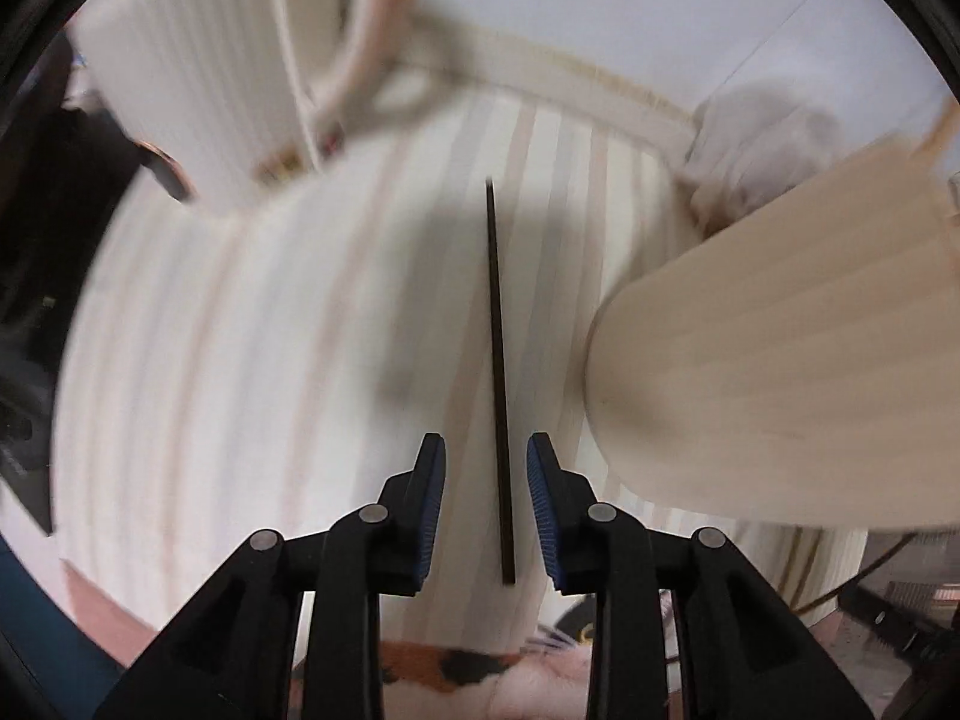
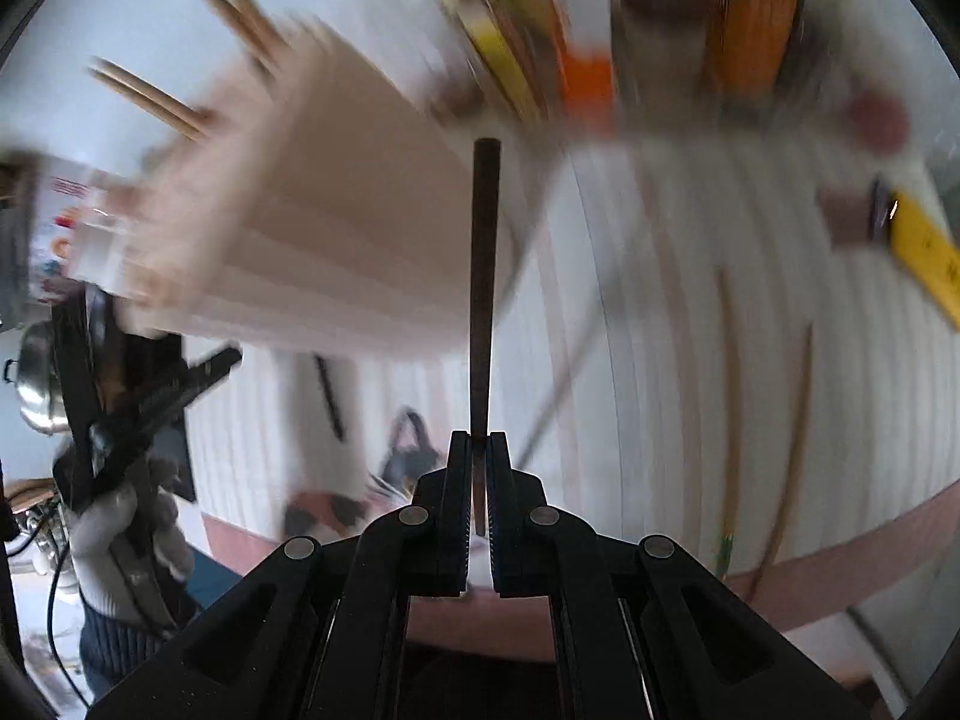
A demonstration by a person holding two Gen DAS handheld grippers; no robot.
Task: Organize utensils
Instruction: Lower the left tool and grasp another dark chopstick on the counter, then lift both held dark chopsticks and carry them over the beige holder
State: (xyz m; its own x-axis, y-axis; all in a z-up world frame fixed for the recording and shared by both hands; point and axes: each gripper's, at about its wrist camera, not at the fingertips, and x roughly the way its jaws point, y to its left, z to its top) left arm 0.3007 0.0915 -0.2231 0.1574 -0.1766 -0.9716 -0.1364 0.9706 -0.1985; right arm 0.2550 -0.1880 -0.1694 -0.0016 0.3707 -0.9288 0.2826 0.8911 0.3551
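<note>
Two tools: right tool clamps a dark chopstick; left tool parted, seemingly untouching another chopstick.

No text, label or number can be read anywhere (both views are motion-blurred).

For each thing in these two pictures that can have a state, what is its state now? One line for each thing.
left gripper: open, pads not touching the chopstick between them.
dark chopstick: loose between the left jaws, apart from both pads.
right gripper: shut on a second dark chopstick.
second dark chopstick: clamped at its near end, pointing away.
wooden utensil holder: tilted in view, light sticks inside.
</note>
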